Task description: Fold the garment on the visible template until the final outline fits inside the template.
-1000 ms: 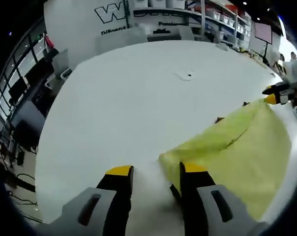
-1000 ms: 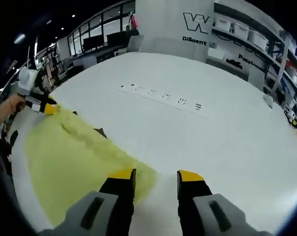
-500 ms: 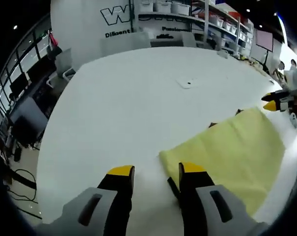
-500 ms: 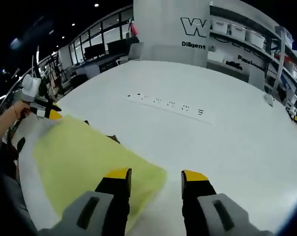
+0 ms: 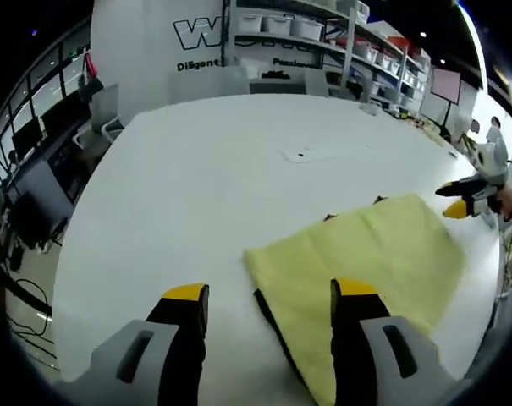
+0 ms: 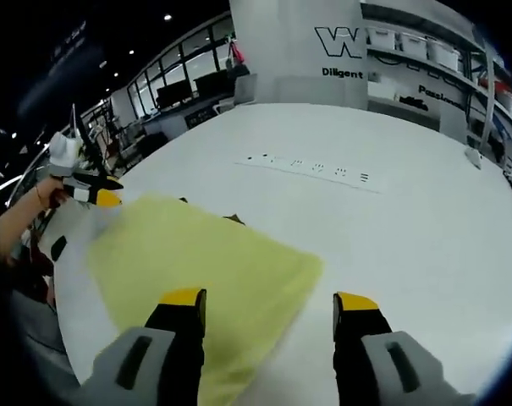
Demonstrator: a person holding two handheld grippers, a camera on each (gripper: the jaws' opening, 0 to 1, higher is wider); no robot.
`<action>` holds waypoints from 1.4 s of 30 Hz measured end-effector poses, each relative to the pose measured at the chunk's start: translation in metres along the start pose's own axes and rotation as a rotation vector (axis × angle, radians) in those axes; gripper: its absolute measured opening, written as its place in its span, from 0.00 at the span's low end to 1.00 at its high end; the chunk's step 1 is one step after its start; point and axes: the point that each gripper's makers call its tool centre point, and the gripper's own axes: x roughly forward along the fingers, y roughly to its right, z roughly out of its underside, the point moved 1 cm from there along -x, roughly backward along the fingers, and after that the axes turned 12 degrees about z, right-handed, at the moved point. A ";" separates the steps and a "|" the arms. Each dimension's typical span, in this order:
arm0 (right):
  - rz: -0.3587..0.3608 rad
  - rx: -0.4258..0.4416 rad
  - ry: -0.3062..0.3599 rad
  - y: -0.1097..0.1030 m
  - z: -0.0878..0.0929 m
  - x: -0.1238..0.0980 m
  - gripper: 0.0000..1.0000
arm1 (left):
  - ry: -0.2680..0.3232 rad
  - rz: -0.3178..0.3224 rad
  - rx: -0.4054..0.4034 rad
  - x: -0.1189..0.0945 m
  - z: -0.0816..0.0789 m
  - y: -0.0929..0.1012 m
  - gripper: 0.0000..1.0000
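Note:
A pale yellow garment (image 5: 370,254) lies folded flat on the white table (image 5: 179,194). Small dark template marks (image 5: 327,216) peek out along its far edge, and a dark line (image 5: 271,317) runs beside its near edge. My left gripper (image 5: 271,292) hovers open over the garment's near corner, holding nothing. My right gripper (image 5: 463,203) shows at the far right, just off the cloth's other corner. In the right gripper view the garment (image 6: 205,262) spreads to the left, my right gripper (image 6: 268,300) is open above its corner, and my left gripper (image 6: 90,190) sits by the far corner.
A small white plate (image 5: 300,155) is set into the tabletop beyond the garment. A row of sockets (image 6: 311,165) crosses the table (image 6: 425,228). Chairs (image 5: 103,110) and shelves with bins (image 5: 323,25) stand past the far edge. A person's arm (image 6: 23,216) holds the left gripper.
Both grippers' jaws have spread wider and drawn back from the garment's corners. The cloth, lifted and rippled a second ago, now lies flat. Both views have shifted with the hands.

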 end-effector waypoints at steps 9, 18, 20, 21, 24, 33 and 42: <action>-0.049 -0.026 0.006 -0.016 0.015 -0.018 0.72 | 0.003 0.041 0.001 -0.018 0.022 0.025 0.67; -0.073 -0.036 -0.009 -0.025 0.028 -0.030 0.73 | -0.017 0.064 -0.009 -0.031 0.056 0.038 0.67; -0.080 -0.040 -0.013 -0.027 0.031 -0.032 0.73 | -0.018 0.067 -0.014 -0.032 0.057 0.039 0.67; -0.082 -0.041 -0.013 -0.028 0.032 -0.033 0.73 | -0.020 0.069 -0.010 -0.033 0.059 0.040 0.68; -0.086 -0.047 -0.013 -0.030 0.034 -0.036 0.73 | -0.023 0.070 0.011 -0.037 0.061 0.043 0.67; -0.094 -0.061 -0.024 -0.036 0.047 -0.045 0.71 | -0.019 0.109 0.018 -0.042 0.075 0.057 0.64; -0.089 -0.062 -0.035 -0.037 0.065 -0.053 0.67 | -0.038 0.100 -0.004 -0.050 0.098 0.056 0.59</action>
